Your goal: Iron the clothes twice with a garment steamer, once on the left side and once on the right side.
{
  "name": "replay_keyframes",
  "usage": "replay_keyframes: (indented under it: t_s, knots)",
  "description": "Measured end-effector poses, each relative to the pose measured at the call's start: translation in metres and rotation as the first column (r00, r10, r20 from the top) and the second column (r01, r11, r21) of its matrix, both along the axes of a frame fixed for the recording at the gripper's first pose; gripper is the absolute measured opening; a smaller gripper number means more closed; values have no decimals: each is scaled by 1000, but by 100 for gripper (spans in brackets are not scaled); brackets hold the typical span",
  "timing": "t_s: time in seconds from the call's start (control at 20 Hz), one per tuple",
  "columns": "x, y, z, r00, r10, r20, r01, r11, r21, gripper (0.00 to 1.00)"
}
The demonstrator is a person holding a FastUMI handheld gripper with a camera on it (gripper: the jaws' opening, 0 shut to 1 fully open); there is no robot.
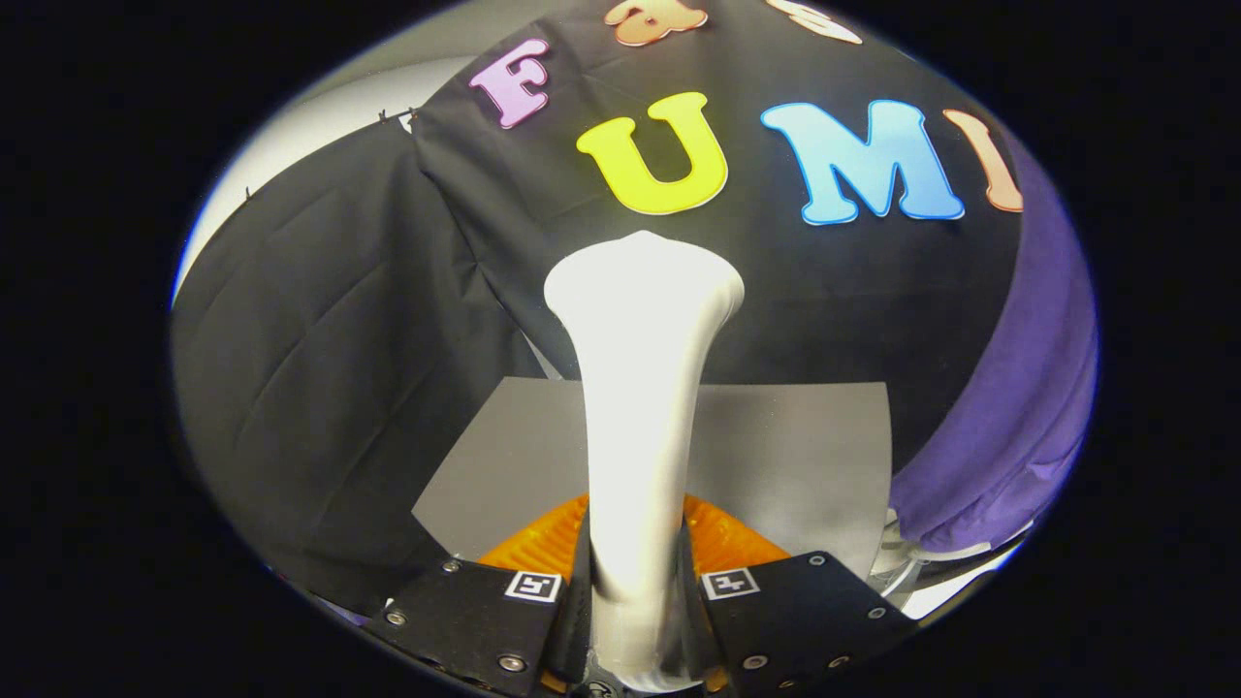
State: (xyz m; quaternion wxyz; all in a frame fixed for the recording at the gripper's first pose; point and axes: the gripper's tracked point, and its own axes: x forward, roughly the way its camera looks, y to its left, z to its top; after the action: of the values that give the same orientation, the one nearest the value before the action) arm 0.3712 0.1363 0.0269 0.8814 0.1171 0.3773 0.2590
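We see the gripper (635, 591) with its two fingers pinching the white garment steamer (640, 388) between them, one finger pressed on either side of the slim handle. The handle rises straight ahead from between the fingers and widens at the far end into a broad, rounded head, which stands well beyond the fingertips. The steamer looks upright along the line of the fingers, not tilted to either side as far as we can judge.

Just behind the handle, low down by the fingers, we note an orange ribbed surface (543, 548) showing on both sides of the steamer; what it belongs to we cannot tell. Beyond that lies a flat grey bench (805, 456), bare where we see it.

Past the bench, black cloth (330, 388) hangs as the back wall, creased and folded on the left. On the right, a purple garment (1018, 417) hangs down beside the bench, its lower edge bunched near something pale (936, 562) that we cannot make out. The steamer head is apart from the purple garment, off to its left. A light grey wall (320, 126) shows above the black cloth on the left.
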Motion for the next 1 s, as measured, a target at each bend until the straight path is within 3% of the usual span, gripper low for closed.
replay_keyframes:
  t_s: [0.4, 0.65, 1.0]
  knots:
    - [-102, -62, 26, 991, -76, 113, 73, 997, 27, 38]
    - [-162, -106, 39, 952, -196, 236, 190, 981, 48, 38]
    - [-239, -151, 12, 930, -274, 244, 275, 961, 29, 38]
